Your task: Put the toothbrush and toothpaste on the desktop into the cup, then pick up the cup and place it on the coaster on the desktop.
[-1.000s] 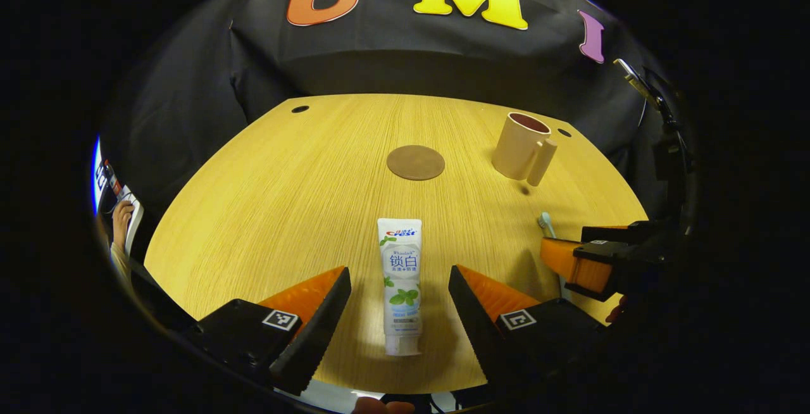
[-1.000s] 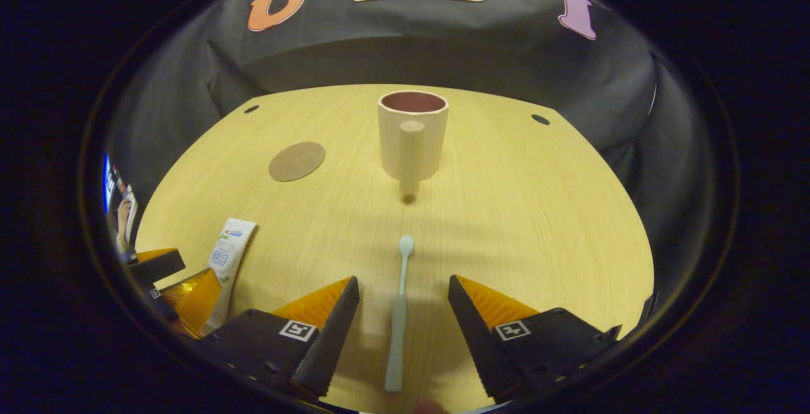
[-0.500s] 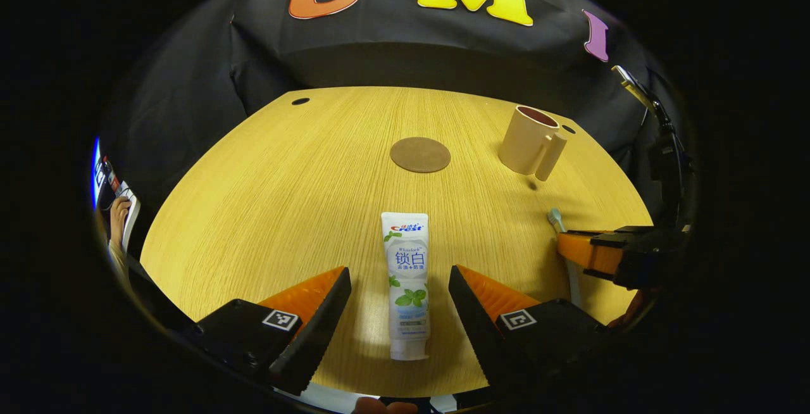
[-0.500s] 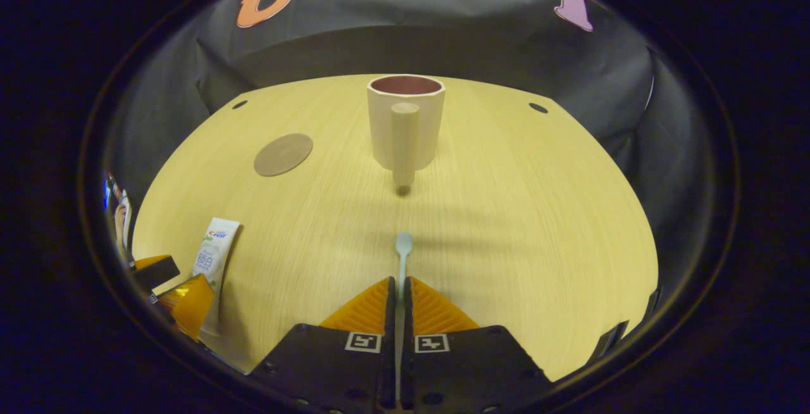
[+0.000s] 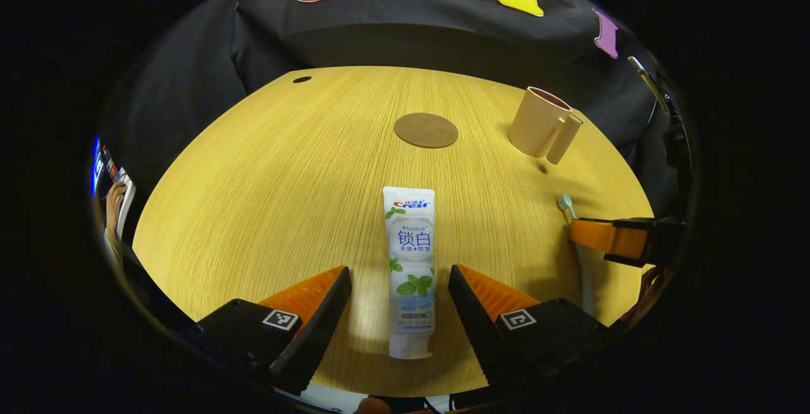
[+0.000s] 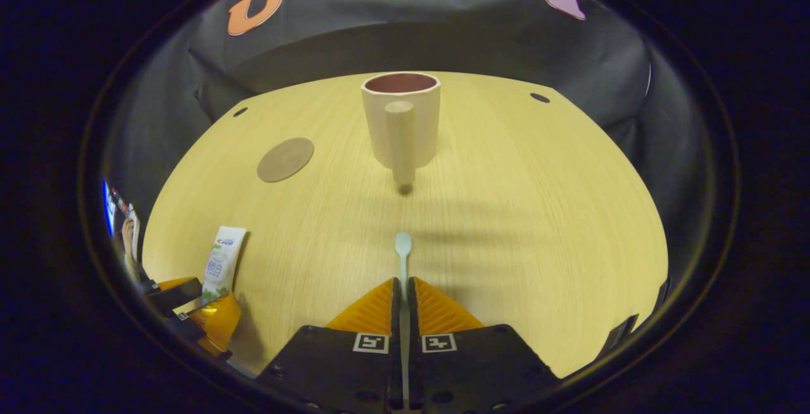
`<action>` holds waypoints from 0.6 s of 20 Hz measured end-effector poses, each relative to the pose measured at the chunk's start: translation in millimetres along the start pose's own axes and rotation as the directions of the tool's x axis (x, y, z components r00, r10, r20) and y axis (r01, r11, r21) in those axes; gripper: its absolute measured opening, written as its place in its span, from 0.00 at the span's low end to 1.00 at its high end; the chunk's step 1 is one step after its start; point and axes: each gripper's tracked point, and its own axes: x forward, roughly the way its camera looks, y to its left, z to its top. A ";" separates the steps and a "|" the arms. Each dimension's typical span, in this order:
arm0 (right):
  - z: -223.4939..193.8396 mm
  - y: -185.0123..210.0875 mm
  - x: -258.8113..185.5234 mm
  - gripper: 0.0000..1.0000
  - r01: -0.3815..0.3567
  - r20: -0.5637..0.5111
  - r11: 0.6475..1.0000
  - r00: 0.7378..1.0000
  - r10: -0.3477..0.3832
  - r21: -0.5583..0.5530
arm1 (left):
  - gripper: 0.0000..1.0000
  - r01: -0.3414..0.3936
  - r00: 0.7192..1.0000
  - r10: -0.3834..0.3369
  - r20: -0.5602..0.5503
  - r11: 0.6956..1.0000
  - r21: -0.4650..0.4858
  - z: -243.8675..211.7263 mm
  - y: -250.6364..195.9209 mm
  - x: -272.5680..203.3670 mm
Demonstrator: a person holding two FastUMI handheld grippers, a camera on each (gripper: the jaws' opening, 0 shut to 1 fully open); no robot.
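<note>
The toothpaste [image 5: 410,271], printed "Crest", is seen flat between the released jaws of the left gripper [image 5: 400,287], untouched. The toothbrush [image 6: 403,256] is clenched by the right gripper [image 6: 402,294]; the cup [image 6: 400,119] stands straight ahead, the coaster [image 6: 285,159] ahead-left.

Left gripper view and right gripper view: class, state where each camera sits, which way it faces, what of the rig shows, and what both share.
Left gripper view: rides the left gripper, facing forward over the toothpaste between its open fingers.
Right gripper view: rides the right gripper, facing the cup; its fingers clamp the toothbrush.
Shared: the desktop, coaster, cup, toothpaste, toothbrush, and each other's gripper.
</note>
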 end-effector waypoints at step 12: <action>12.4 -1.0 -19.0 0.04 -0.015 0.058 1.000 0.998 0.016 -0.009 | 0.37 -0.005 1.000 0.005 -0.020 1.000 -0.018 1.8 -4.9 -3.7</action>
